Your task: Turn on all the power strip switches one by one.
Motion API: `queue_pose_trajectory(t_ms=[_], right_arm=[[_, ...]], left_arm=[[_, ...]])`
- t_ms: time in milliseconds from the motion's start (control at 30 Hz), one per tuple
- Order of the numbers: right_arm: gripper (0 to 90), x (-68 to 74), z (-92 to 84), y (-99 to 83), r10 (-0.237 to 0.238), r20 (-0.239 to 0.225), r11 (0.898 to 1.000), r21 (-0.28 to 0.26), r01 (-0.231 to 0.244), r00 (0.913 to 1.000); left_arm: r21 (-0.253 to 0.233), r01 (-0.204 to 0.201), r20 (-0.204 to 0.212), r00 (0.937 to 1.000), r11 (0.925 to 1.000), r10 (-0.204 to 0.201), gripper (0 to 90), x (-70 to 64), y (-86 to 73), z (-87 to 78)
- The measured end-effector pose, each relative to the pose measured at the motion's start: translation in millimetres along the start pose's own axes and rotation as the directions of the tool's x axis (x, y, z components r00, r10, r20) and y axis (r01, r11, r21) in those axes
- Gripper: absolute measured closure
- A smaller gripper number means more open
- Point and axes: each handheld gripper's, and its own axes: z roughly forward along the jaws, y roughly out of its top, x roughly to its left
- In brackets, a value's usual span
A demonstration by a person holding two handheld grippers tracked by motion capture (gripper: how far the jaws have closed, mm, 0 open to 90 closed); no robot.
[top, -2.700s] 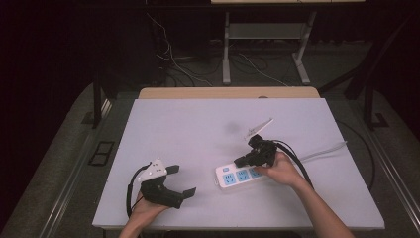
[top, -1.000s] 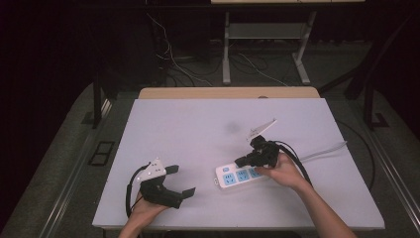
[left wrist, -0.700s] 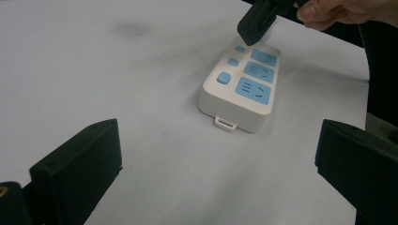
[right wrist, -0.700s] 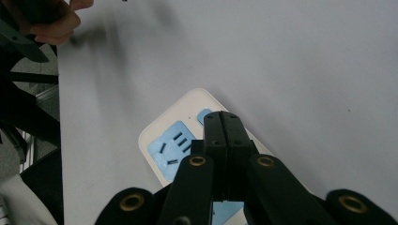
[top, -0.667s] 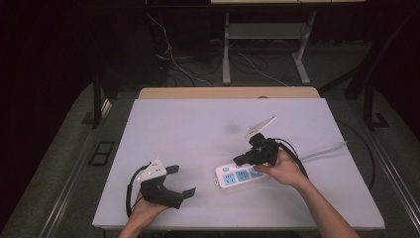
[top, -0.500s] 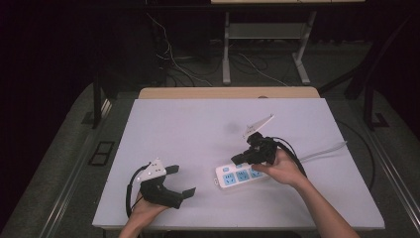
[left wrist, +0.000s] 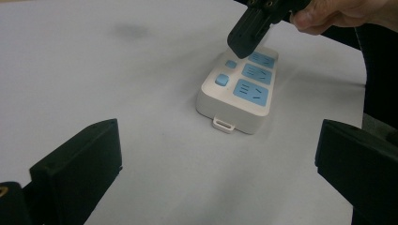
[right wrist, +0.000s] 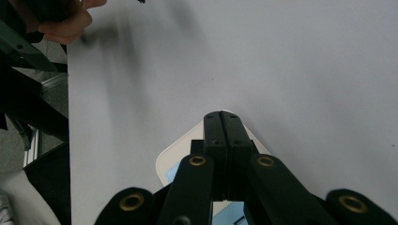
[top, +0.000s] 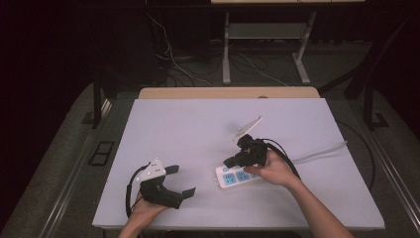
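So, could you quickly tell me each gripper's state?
Left gripper: open, holding nothing.
Right gripper: shut, empty, above the power strip.

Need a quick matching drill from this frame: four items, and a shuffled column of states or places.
Column 1
1. left gripper
2. right gripper
3. power strip
4. table

Column 2
A. jaws pressed together, nothing between them, tip above the strip
B. white body with blue sockets and buttons, lying flat
C. jaws wide apart, nothing between them
D. pale plain surface under everything

Pairs: 1-C, 2-A, 3-B, 4-D
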Motion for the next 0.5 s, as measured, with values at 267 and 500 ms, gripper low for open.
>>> queue_pose_trajectory(t_ms=[267,500], right_arm=[[90.0,-3.4,8.9,-0.1,0.003,-0.002,1.0,0.013,-0.003,1.0],[90.0,-6.5,18.2,-0.9,0.008,0.004,0.999,0.033,-0.009,1.0]], left_arm=[[0.001,-0.002,-0.002,1.0,1.0,0.002,0.0,0.3,0.0,-0.6],[0.0,-0.002,-0.004,1.0,1.0,0.002,0.0,0.9,0.0,-1.1]])
